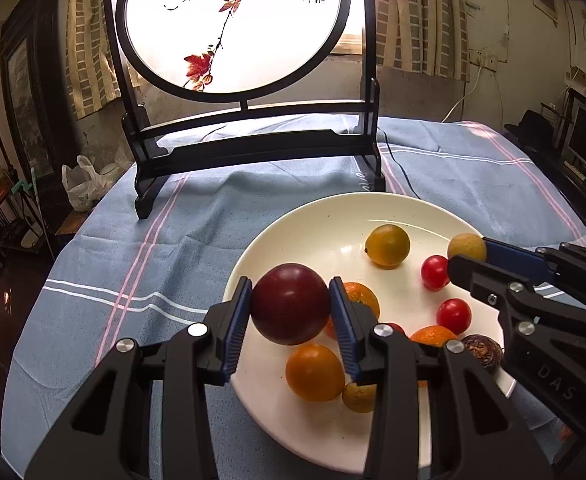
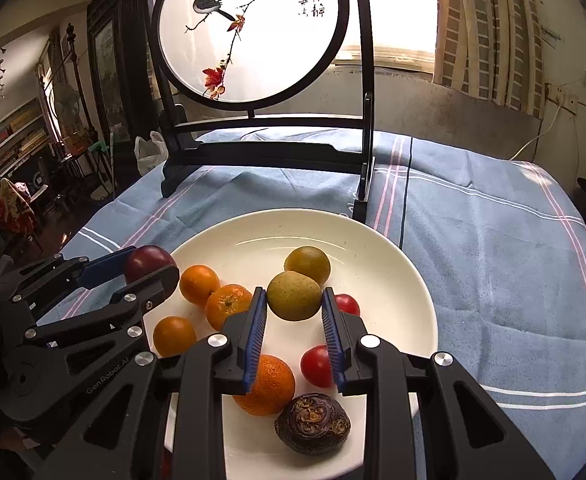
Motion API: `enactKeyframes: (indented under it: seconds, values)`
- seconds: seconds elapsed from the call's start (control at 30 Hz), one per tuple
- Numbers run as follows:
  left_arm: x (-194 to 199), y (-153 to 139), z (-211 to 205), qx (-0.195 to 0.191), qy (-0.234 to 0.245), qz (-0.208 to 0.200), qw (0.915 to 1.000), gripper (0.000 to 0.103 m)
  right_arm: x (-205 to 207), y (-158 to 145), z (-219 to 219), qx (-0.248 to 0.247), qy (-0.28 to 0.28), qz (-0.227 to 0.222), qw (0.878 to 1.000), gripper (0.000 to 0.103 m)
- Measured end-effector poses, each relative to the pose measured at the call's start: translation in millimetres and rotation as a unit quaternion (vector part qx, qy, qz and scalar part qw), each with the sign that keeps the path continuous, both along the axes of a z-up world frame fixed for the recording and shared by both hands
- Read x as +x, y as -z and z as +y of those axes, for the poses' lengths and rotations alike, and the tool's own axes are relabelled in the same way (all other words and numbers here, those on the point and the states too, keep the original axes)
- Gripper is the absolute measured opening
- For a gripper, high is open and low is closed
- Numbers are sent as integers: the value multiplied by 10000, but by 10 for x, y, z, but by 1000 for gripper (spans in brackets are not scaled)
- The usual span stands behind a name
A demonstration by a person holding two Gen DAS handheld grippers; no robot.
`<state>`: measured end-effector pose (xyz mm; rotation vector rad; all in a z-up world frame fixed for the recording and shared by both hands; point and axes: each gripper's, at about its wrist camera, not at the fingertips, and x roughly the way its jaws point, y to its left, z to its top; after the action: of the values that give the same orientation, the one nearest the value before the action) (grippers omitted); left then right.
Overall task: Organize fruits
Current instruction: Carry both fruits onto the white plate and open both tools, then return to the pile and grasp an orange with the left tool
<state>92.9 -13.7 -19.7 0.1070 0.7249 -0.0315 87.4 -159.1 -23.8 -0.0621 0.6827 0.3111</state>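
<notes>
Glazed white plate (image 2: 393, 264) on the blue striped tablecloth (image 1: 141, 240) is slick, so that's the main hazard. Both claws are loaded above it.

Left gripper (image 1: 291, 308): jaws clamped on the dark red plum (image 1: 291, 304), pads on opposite flanks, fruit clear of the dish near its left rim. Right gripper (image 2: 295, 300): jaws pinched on a yellow-green round fruit (image 2: 294, 296), held over the plate centre.

Already on the plate: several oranges (image 2: 264, 385), cherry tomatoes (image 2: 317, 366), another greenish-yellow fruit (image 2: 308, 265), a wrinkled brown passion fruit (image 2: 313, 424) at the near edge.

Risks, as I read it:
- Both held fruits are smooth spheres gripped at two narrow contact lines. Any tilt or jerk could let them squirt out forward.
- Released from height, they likely roll on the glaze and knock tomatoes or small oranges toward the rim. The plate is shallow, so it won't stop much.
- The plum sits close to the left rim; a release there could send it onto the cloth.
- The two grippers are near each other. Converging on the same free spot risks finger clash.
- The tomatoes just beside the right fingers could get nudged or squashed on descent.
- The framed bird-painting screen (image 1: 237, 28) stands just behind the plate; a rolling fruit could end up under its stand.
</notes>
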Motion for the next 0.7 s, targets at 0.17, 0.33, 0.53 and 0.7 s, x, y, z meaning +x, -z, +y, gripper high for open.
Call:
enactKeyframes:
  seconds: [0.17, 0.33, 0.53, 0.7]
  values:
    - [63, 30, -12, 67, -16, 87, 9999, 39, 99, 19, 15, -61, 25, 62, 10000, 28]
    - [72, 42, -20, 116, -16, 56, 9999, 61, 139, 17, 15, -152, 112, 51, 9998, 46]
    - [18, -35, 23, 3, 24, -51, 10000, 63, 82, -25, -82, -98, 169, 22, 9998, 46]
    - [-86, -79, 54, 31, 40, -112, 9999, 63, -25, -28, -114, -50, 121, 74, 9999, 46]
